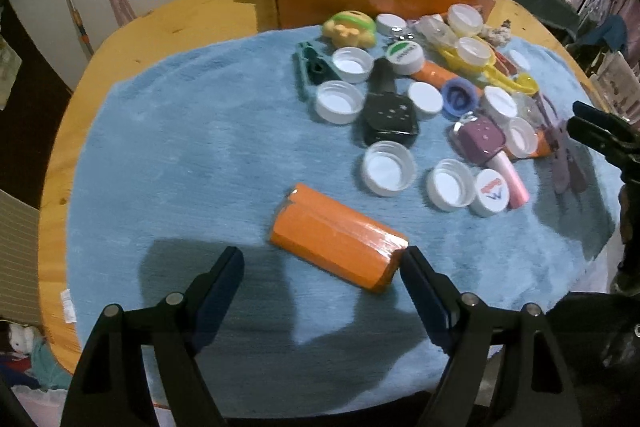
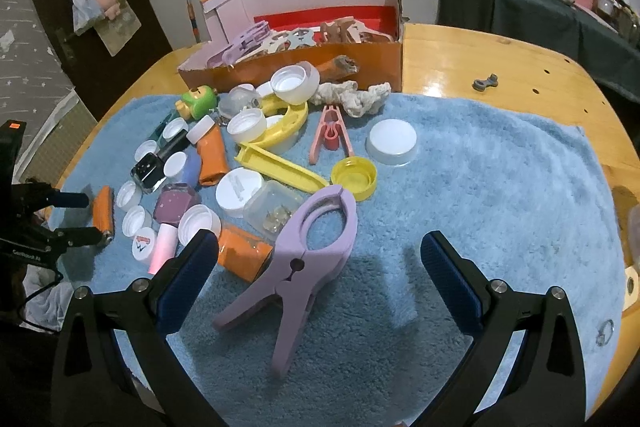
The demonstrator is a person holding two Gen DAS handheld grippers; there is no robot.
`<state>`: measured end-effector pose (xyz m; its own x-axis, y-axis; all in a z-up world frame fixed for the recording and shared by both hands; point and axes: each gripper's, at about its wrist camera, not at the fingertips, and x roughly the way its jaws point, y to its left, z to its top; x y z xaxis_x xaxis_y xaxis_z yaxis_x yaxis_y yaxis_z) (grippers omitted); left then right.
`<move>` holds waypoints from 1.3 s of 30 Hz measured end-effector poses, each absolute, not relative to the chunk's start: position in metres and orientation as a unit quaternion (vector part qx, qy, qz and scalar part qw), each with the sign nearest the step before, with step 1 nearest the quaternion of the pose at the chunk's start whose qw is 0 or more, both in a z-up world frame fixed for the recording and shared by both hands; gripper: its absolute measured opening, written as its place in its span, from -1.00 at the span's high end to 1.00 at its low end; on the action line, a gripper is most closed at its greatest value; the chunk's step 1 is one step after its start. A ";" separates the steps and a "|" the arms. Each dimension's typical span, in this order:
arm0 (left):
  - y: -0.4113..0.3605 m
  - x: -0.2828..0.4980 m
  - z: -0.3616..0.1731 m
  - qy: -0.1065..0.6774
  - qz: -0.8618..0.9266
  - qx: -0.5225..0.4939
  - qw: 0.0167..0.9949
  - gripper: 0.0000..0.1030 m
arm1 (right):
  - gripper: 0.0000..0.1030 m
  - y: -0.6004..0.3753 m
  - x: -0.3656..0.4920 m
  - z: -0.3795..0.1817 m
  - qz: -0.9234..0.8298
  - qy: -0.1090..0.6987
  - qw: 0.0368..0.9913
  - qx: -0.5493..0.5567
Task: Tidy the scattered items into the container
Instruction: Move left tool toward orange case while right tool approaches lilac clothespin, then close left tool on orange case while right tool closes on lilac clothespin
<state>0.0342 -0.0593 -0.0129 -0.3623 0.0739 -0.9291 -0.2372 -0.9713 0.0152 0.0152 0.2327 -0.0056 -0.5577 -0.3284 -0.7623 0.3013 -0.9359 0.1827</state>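
Observation:
An orange cardboard box (image 1: pixel 372 5) with clips inside stands at the far side of the table; it also shows in the right wrist view (image 2: pixel 304 67). My left gripper (image 1: pixel 322 263) is open, with an orange wrapped roll (image 1: pixel 336 241) lying between its fingertips on the blue towel. My right gripper (image 2: pixel 320 251) is open, and a large purple clip (image 2: pixel 304 259) lies between its fingers. Scattered white caps (image 1: pixel 388 167), a black bottle (image 1: pixel 386 115) and a yellow cap (image 2: pixel 355 177) lie on the towel. The right gripper shows in the left wrist view (image 1: pixel 600 131), and the left gripper in the right wrist view (image 2: pixel 72 219).
A blue towel (image 2: pixel 500 187) covers the round wooden table (image 2: pixel 500 67). A pink clip (image 2: pixel 330 135), a yellow scoop (image 2: pixel 276 163), a green toy (image 2: pixel 196 103) and a clear tub (image 2: pixel 272 211) lie in the pile. A small grey part (image 2: pixel 486 81) sits on the bare wood.

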 end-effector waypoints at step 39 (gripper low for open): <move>-0.057 0.031 -0.015 -0.075 0.783 -0.617 -0.037 -0.17 | -0.37 0.225 0.010 -0.024 -0.881 0.029 0.157 0.445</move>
<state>0.0309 -0.0567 -0.0152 -0.2367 0.0345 -0.9710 0.1504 -0.9860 -0.0717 0.0105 0.2254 -0.0242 -0.5553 -0.2500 -0.7932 0.3023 -0.9492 0.0875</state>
